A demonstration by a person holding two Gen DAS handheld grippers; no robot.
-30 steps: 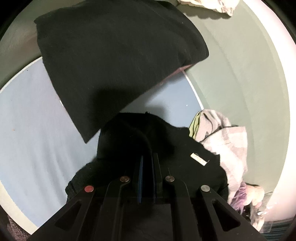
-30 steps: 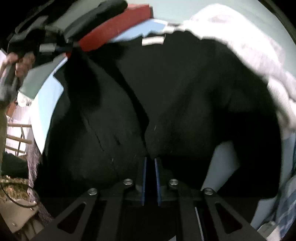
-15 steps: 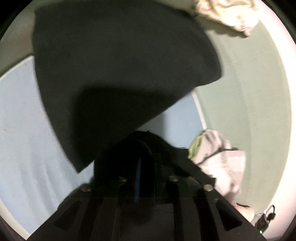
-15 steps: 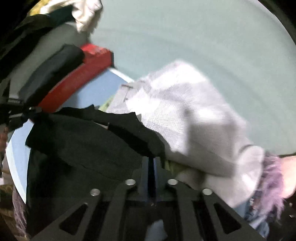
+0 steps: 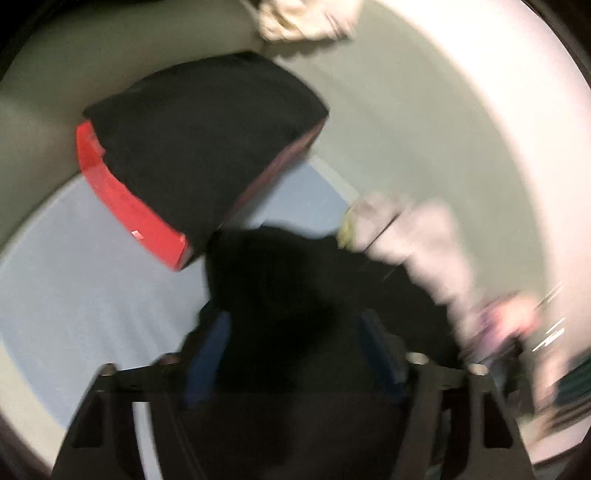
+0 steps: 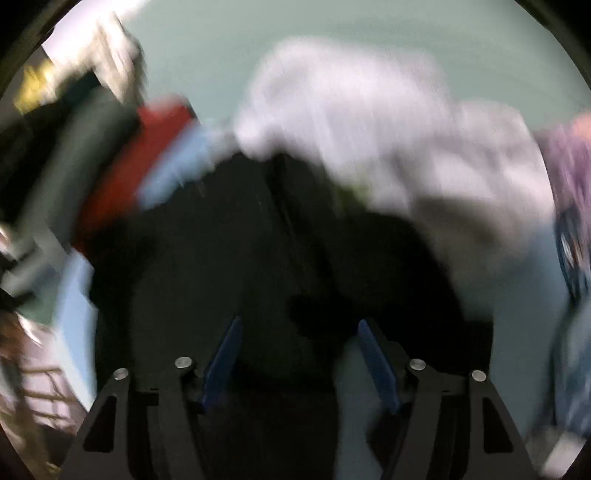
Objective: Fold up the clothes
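Both views are blurred by motion. A crumpled black garment [image 5: 295, 280] lies on the light blue sheet [image 5: 74, 295], right in front of my left gripper [image 5: 295, 332], which is open with blue pads spread on either side of it. The same black garment [image 6: 258, 258] fills the middle of the right wrist view, in front of my right gripper [image 6: 299, 339], which is also open and holds nothing. A folded black garment [image 5: 207, 140] rests on a folded red one [image 5: 129, 206] at the back left.
A pile of pale grey and lilac clothes [image 5: 424, 240] lies to the right of the black garment; it also shows in the right wrist view [image 6: 369, 122]. A cream cloth [image 5: 306, 18] lies at the far edge. A green-grey wall [image 5: 424, 129] stands behind.
Both grippers have opened and let go of the black garment, which now lies crumpled on the sheet. Both cameras have swung; the folded stack with the red garment has come into the left view.
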